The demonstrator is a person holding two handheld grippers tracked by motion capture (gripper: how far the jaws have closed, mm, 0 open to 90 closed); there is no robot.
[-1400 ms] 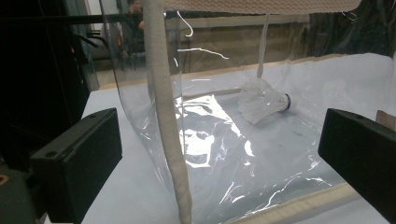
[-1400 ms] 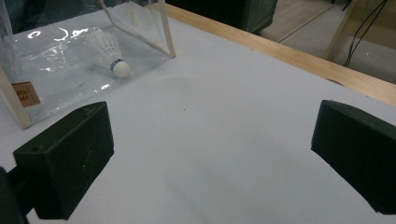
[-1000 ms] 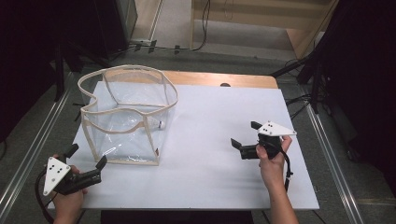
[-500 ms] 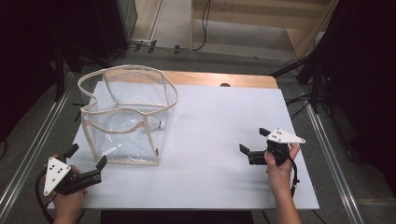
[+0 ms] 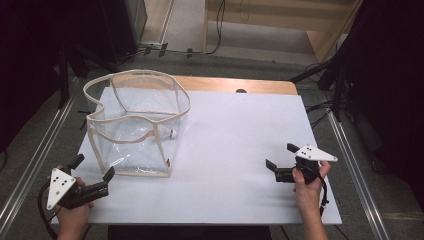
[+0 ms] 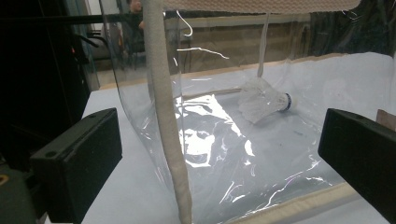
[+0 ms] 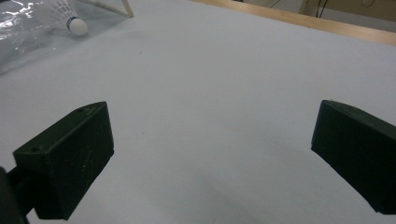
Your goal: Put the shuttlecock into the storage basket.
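The left gripper [image 5: 92, 172] sits low at the near left corner of the white surface [image 5: 235, 150], held in a hand [image 5: 75, 217], jaws wide and empty, aimed at the near corner of the clear bag [image 5: 135, 125]; the right gripper [image 5: 282, 159] rests near the right edge, jaws wide and empty, well apart from the bag; a shuttlecock [image 6: 264, 99] lies inside the bag on its floor, blurred by the glare on the plastic; both forearms are cut off at the near edge.

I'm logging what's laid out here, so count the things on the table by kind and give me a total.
Clear bag with beige trim: 1
Shuttlecock, lying inside the bag: 1
Hand-held tool: 2, the left tool and the right tool, both open and empty
Total: 4
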